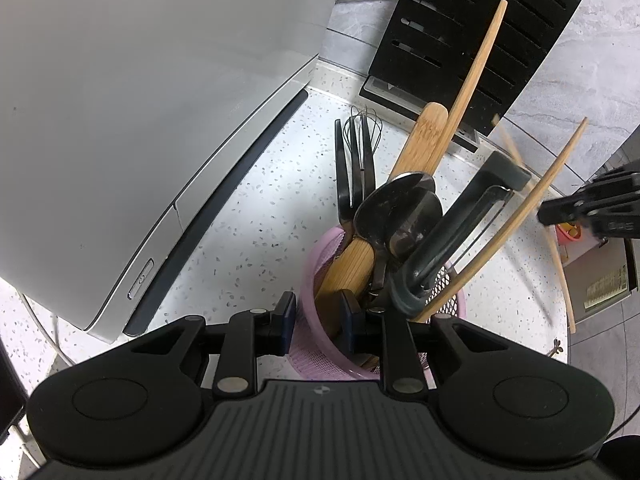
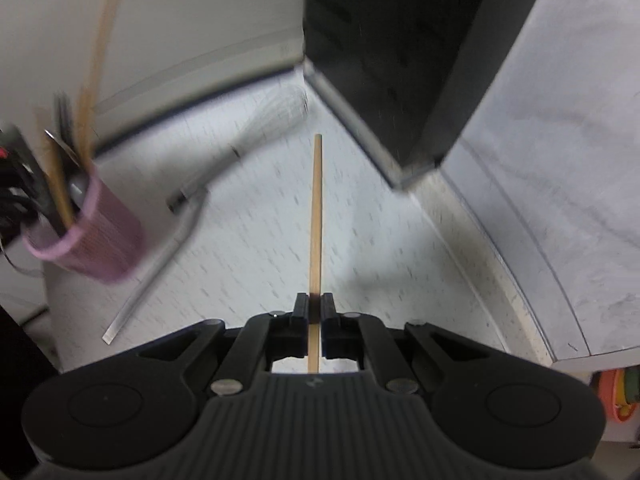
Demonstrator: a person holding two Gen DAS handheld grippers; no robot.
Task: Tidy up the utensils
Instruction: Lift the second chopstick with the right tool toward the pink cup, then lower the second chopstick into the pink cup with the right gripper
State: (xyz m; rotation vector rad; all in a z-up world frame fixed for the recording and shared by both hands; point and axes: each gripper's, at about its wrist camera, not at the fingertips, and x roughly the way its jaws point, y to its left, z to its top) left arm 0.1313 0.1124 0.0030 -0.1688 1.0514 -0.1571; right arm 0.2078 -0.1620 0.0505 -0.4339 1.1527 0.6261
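Note:
A pink mesh utensil holder [image 1: 316, 264] stands on the speckled counter. It holds a bamboo spatula [image 1: 420, 136], a black spoon [image 1: 396, 208], a grey peeler [image 1: 460, 224], a black slotted fork and thin wooden sticks. My left gripper [image 1: 317, 312] is shut on its near wall, one finger inside and one outside. My right gripper [image 2: 315, 312] is shut on a single wooden chopstick [image 2: 316, 216], held off the counter and pointing away from me. The left wrist view shows the right gripper [image 1: 548, 212] at the right, its chopstick blurred. The holder [image 2: 104, 240] is at the left of the right wrist view.
A wire whisk [image 2: 276, 108] and a flat metal utensil [image 2: 160, 260] lie on the counter between the holder and a black knife block [image 2: 400, 60]. A large white appliance [image 1: 140, 100] fills the left. The counter edge curves along the right, with an orange object [image 2: 618, 396] beyond it.

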